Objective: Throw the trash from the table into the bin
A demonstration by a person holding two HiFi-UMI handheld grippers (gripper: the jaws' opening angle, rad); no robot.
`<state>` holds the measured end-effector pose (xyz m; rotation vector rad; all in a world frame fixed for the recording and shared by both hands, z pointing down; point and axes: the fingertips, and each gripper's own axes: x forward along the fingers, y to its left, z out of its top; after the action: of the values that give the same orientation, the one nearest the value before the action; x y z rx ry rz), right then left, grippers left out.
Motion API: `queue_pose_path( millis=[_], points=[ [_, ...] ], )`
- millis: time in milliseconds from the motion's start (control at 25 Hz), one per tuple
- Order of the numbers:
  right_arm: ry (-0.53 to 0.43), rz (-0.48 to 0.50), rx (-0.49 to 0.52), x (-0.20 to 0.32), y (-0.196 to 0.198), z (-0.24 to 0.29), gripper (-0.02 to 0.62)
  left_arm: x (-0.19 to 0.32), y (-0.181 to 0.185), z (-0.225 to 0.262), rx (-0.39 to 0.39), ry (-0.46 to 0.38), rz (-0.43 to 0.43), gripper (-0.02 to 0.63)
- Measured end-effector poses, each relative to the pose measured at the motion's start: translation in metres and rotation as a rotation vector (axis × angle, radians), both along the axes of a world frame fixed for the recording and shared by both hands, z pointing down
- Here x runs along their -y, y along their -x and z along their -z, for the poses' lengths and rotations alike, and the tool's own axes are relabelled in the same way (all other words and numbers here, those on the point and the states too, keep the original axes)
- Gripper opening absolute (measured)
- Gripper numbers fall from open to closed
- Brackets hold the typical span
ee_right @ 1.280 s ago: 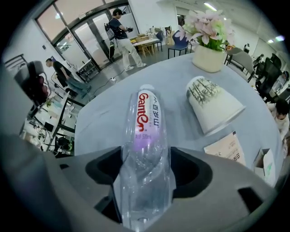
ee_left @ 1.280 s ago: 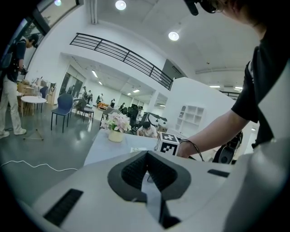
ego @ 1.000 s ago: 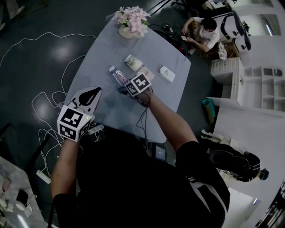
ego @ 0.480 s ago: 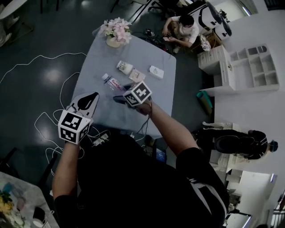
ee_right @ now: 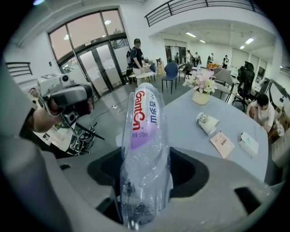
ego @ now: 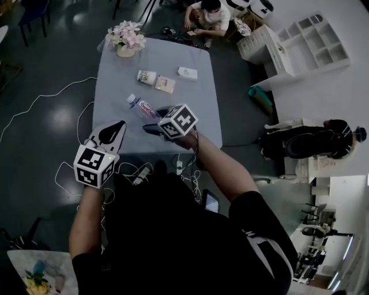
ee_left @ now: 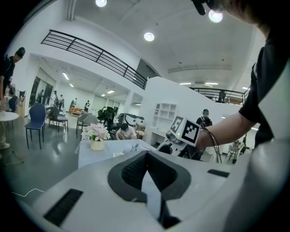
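Gripping a clear plastic bottle (ee_right: 144, 136) with a purple label, the right tongs (ee_right: 146, 176) have their jaws spread wide round its body, with the pads pressed on both sides. In the right gripper view the bottle's capped end points away from the camera, towards the top centre of the frame. In the head view the bottle sits just above the middle of the frame, over the near part of the grey worktop (ego: 115, 86), with its cap aimed at the upper left.

The left tongs (ee_left: 147, 154) are closed, tips together, with nothing between them. In the head view they hang at the left of centre, off the near left corner of the worktop and above the tangle of white cables (ego: 69, 124) on the dark floor.

More trash lies farther up the worktop: a paper cup (ego: 146, 76) on its side, a flat packet (ego: 165, 84) just right of it, and a small carton (ego: 187, 73) farther right again. A pot of pink flowers (ego: 125, 39) stands at the far left corner. Beyond the far edge, at top centre, a person (ego: 204, 14) sits bent over. A white shelf unit (ego: 311, 43) fills the upper right.
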<state>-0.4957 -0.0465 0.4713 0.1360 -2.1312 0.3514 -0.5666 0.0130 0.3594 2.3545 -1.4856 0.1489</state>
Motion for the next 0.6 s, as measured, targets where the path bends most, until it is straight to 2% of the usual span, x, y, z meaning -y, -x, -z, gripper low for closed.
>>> queue_pose_path(
  millis=[160, 400, 600],
  points=[
    [-0.023, -0.052, 0.039, -0.009, -0.024, 0.017, 0.293, 0.002, -0.029, 0.010, -0.014, -0.012, -0.068, 0.014],
    [-0.052, -0.133, 0.117, -0.013, -0.077, 0.046, 0.293, 0.018, -0.080, 0.026, 0.024, -0.038, -0.162, 0.014],
    [-0.055, -0.233, 0.195, -0.006, -0.136, 0.058, 0.293, 0.035, -0.148, 0.032, 0.035, -0.058, -0.252, 0.014]
  ],
)
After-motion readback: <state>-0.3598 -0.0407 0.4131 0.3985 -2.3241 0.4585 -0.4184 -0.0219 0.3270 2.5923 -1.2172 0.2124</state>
